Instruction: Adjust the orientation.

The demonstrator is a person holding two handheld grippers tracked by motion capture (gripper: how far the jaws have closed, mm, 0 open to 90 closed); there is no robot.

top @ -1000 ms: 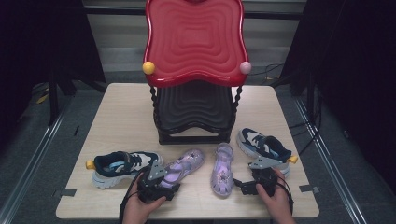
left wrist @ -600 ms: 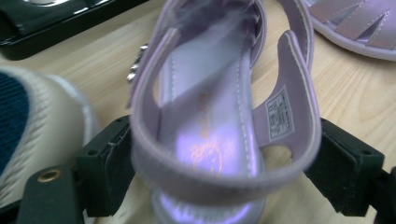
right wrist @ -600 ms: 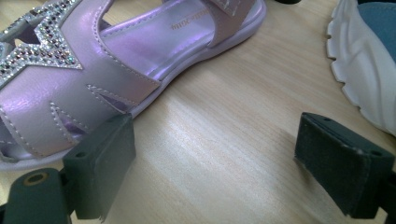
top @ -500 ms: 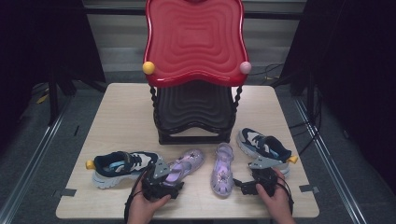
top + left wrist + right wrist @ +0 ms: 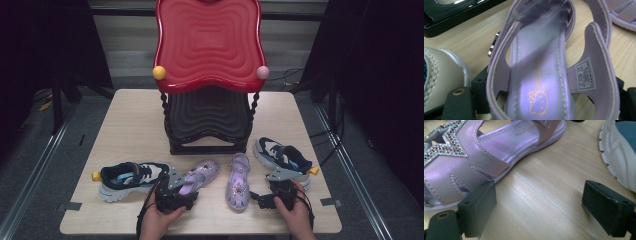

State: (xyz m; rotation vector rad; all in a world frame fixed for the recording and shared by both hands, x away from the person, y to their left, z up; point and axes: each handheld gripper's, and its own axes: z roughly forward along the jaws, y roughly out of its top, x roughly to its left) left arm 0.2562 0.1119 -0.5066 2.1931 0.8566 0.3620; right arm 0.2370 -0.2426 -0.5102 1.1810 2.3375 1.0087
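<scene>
We have the left gripper [image 5: 176, 196] straddling the heel of the left lilac strappy sandal [image 5: 541, 75] on the wooden table [image 5: 130, 125], jaws just closing, not yet clamped, while the right gripper [image 5: 537, 210] waits open; next we must squeeze and lift.

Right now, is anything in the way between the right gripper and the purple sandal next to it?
No. The right gripper stands open with bare table between its jaws, and the right purple sandal lies right beside one jaw.
</scene>
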